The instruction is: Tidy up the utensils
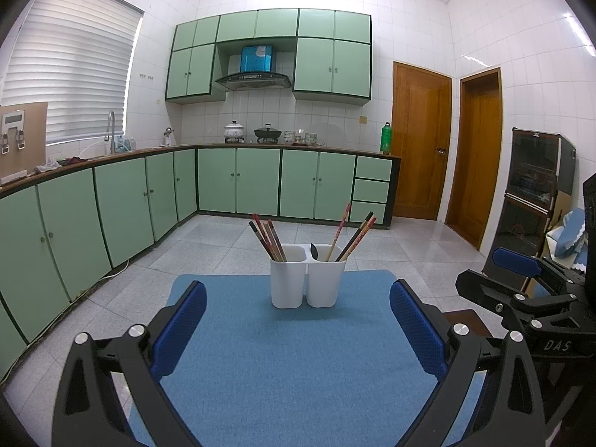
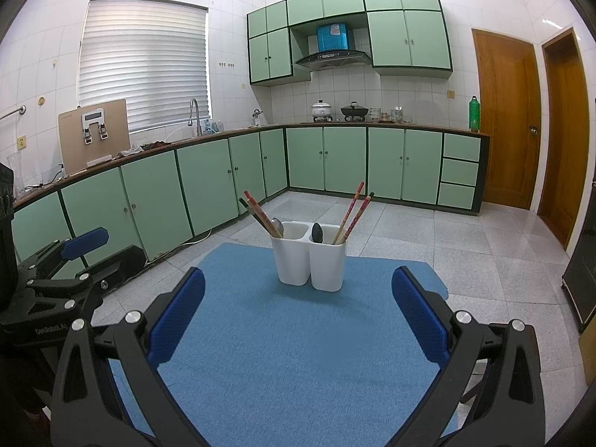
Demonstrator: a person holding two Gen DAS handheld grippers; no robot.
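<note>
A white two-compartment utensil holder [image 1: 305, 283] [image 2: 309, 264] stands upright on a blue mat [image 1: 290, 354] [image 2: 290, 335]. Its left cup holds several chopsticks [image 1: 268, 238] [image 2: 259, 216] and a metal spoon [image 2: 277, 226]. Its right cup holds three chopsticks [image 1: 352, 236] [image 2: 354, 212] and a dark spoon [image 1: 314, 251] [image 2: 317, 232]. My left gripper [image 1: 298, 287] is open, back from the holder, with nothing between its blue pads. My right gripper [image 2: 298, 273] is open too, equally short of the holder and empty.
The right gripper's body [image 1: 529, 290] shows at the right of the left wrist view; the left gripper's body [image 2: 56, 272] shows at the left of the right wrist view. Green kitchen cabinets [image 1: 238, 180] line the walls, beyond a tiled floor [image 2: 465, 246].
</note>
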